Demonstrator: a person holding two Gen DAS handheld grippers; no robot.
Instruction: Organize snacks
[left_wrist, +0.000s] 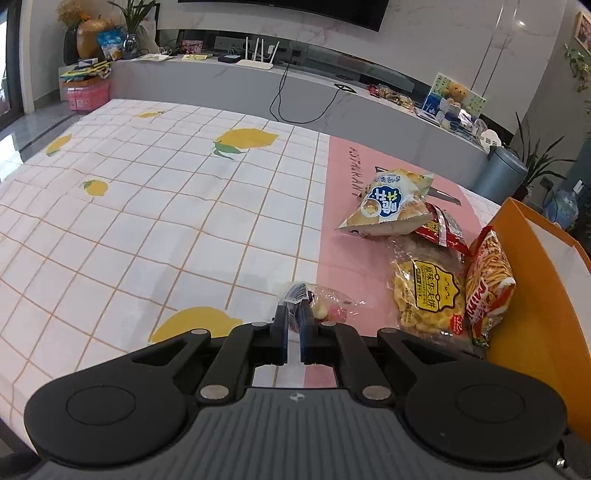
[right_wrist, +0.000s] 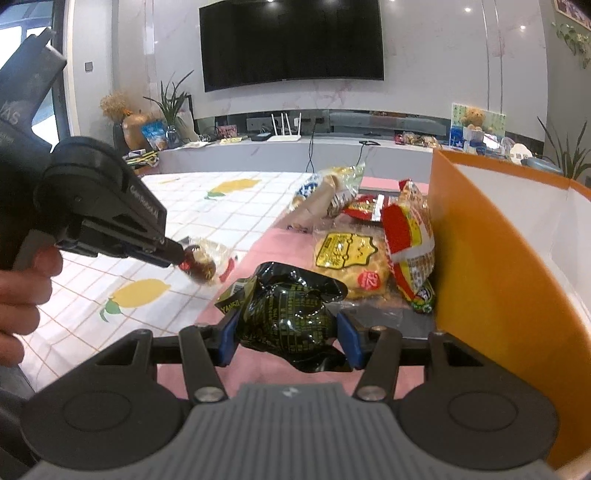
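A small clear-wrapped snack (left_wrist: 325, 304) is pinched between the nearly closed jaws of the left hand-held gripper (left_wrist: 294, 314), above the edge of the lemon-print cloth (left_wrist: 147, 206) on the desk. A black foil packet (right_wrist: 291, 317) is clamped between the blue pads of the right hand-held gripper (right_wrist: 290, 338), over the pink mat (right_wrist: 258, 243). The remaining snacks are piled against the orange box (right_wrist: 480, 258): a yellow cracker bag (left_wrist: 428, 299) lies flat, a red-and-orange noodle bag (left_wrist: 487, 288) is leaned on the box wall, and a white-and-blue bag (left_wrist: 388, 203) lies further back. A red packet (left_wrist: 443, 229) is partly hidden beneath them, possibly touching the cracker bag.
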